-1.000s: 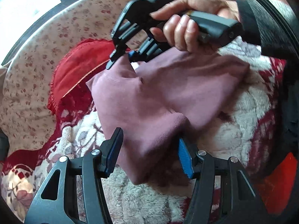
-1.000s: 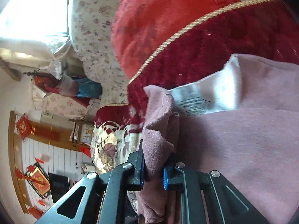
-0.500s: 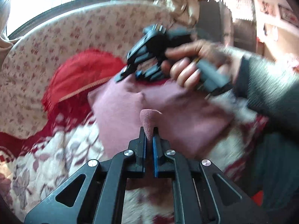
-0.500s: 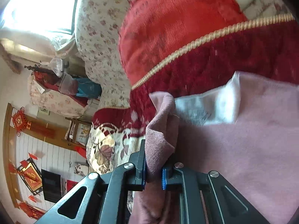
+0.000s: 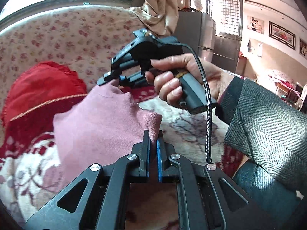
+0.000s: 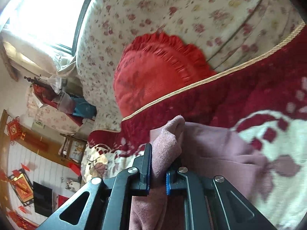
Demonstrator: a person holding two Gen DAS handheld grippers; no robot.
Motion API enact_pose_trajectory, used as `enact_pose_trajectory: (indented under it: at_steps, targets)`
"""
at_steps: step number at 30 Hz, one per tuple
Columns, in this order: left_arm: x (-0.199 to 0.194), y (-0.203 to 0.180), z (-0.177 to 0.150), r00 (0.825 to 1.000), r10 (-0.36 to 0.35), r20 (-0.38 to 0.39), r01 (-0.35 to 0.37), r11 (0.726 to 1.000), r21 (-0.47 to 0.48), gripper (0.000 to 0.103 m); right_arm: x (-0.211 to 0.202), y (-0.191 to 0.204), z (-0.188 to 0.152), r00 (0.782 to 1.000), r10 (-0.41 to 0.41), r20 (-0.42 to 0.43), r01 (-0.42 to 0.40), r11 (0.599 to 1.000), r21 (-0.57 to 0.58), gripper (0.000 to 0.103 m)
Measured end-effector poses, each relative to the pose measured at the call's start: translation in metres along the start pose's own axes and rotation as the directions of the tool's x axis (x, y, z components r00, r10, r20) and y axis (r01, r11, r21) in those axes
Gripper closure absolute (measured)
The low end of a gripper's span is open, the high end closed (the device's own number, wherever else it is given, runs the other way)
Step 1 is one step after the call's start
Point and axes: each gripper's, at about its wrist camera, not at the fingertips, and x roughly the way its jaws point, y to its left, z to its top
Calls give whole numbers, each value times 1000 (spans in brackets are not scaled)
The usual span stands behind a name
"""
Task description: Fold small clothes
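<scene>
Item: mauve fleece garment [image 5: 92, 126], small, soft, partly gathered. Location: lifted above a red-and-cream floral blanket [image 5: 191, 126] on a sofa, held up by two corners and sagging between them.

Left gripper [image 5: 153, 134]: fingers nearly together, pinching a peaked corner of the garment; the cloth rises as a small point above the fingertips. Blue pad visible on the right-hand finger.

Right gripper [image 6: 159, 163]: fingers narrow, clamped on a thicker bunched fold of the same garment; cloth bulges above the tips and hangs below them. In the left wrist view this gripper [image 5: 109, 78] sits higher and further back, its tips meeting the garment's far corner.

Right hand [image 5: 184, 76]: wrapped around the gripper's handle, a braided black cable [image 5: 208, 115] trailing down from it; grey herringbone sleeve [image 5: 268, 126] at the wrist.

Surroundings: red frilled cushion [image 6: 153, 72] with a gold cord edge just behind the garment; sofa back [image 5: 57, 38] in cream fabric with small pink flowers; bright window [image 6: 44, 13] beyond it.
</scene>
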Motion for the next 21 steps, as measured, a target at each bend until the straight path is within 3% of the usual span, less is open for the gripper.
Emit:
enact_pose_trajectory:
  at_steps: [6,10,11,13,17,19,21]
  targets:
    - [25,-18,-11,997,-36,-61,36,999,10,99,-16,-24,-8,996,-91,-18,91,996,13,93]
    - [46,-19,-30,988,-47,-145,48,999,-2,99,5,-72,-18,976,-191,-101,203,970,132,92]
    - [45,-22,-34,985,-60,-163,60,998,-4,99,8,-81,-20,976,-184,-114,201,966,161,92]
    - [37,-28,-39,981,-86,-176,90,996,13,98,5,-84,-20,983,-160,-91,175,968,179,92]
    - [6,-34,-50,979,-88,-186,104,992,76,98,-26,-69,-17,971,-231,53,223,966,133,83]
    - [-7,-26,-54,982,-46,-182,61,995,77,98,-47,-63,-21,954,-270,129,255,959,127,83]
    - [-23,-5,-55,985,35,-169,-27,998,49,98,-63,-51,-29,937,-296,185,286,955,81,83]
